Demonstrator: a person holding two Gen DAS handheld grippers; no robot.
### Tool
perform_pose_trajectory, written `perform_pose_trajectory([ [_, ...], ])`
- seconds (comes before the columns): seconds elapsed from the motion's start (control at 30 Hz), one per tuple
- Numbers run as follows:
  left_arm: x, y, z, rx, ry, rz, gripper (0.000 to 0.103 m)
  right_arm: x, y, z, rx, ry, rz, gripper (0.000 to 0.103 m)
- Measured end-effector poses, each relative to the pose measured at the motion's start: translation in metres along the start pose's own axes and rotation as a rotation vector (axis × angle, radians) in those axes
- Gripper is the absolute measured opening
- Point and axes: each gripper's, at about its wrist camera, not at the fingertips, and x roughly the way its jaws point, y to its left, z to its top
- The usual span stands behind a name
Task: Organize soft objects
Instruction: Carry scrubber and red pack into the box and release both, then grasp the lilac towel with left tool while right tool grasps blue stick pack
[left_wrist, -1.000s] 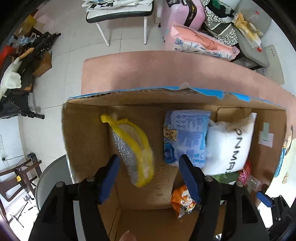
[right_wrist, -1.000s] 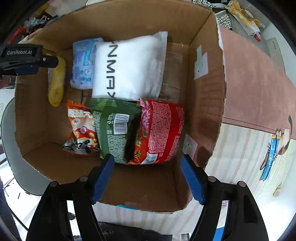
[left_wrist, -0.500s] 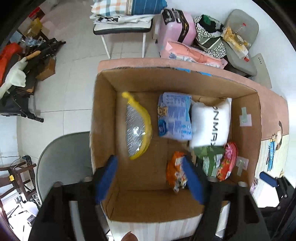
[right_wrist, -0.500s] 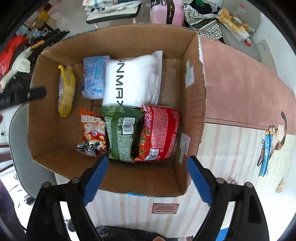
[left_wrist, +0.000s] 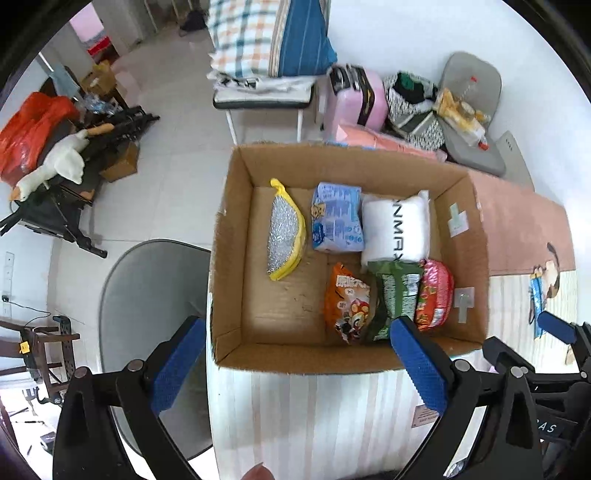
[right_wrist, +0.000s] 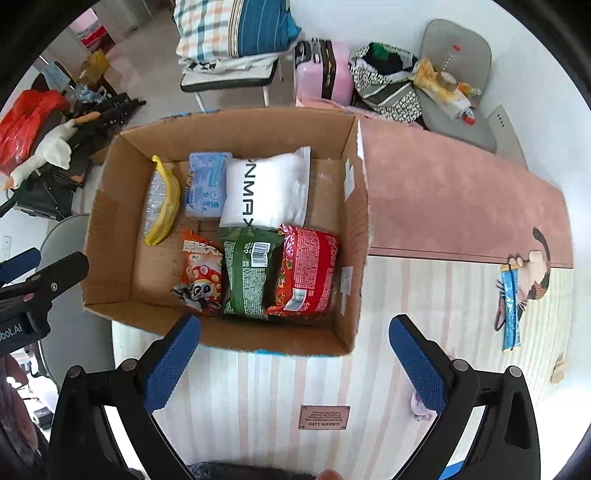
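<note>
Both pairs of blue fingers, left gripper (left_wrist: 297, 363) and right gripper (right_wrist: 293, 360), are opening wide and hold nothing. Below them a cardboard box (right_wrist: 236, 336) holds six soft packets in two rows. Packing looks finished; anything left probably lies out of view.

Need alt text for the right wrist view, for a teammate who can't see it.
Open cardboard box seen from above holds six soft packs: yellow mesh bag, blue pack, white pillow, orange, green, red. Right gripper, opening, holds nothing.
</note>
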Motion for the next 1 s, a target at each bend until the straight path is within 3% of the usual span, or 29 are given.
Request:
perform_pose_trajectory([
  [0.33,-0.06,-0.024,-0.026,0.03,-0.103,0.004,0.102,-0.063,-0.012,-0.031,-0.004,-0.112,0.046,0.103],
  [0.6,-0.077,-0.059,-0.035,0.055,-0.143,0.042,0.102,-0.087,-0.042,-0.042,0.005,-0.156,0.086,0.103],
  [0.7,-0.068,-0.087,-0.044,0.085,-0.129,0.058,0.102,-0.078,-0.086,-0.055,0.079,-0.126,0.093,0.103],
  [0.8,-0.046,-0.127,-0.054,0.135,-0.068,0.006,0.102,-0.058,-0.151,-0.077,0.176,-0.058,0.05,0.103],
  [1.0,0.031,-0.248,-0.079,0.294,0.144,-0.129,0.102,-0.02,-0.269,-0.113,0.315,0.046,-0.047,0.103],
])
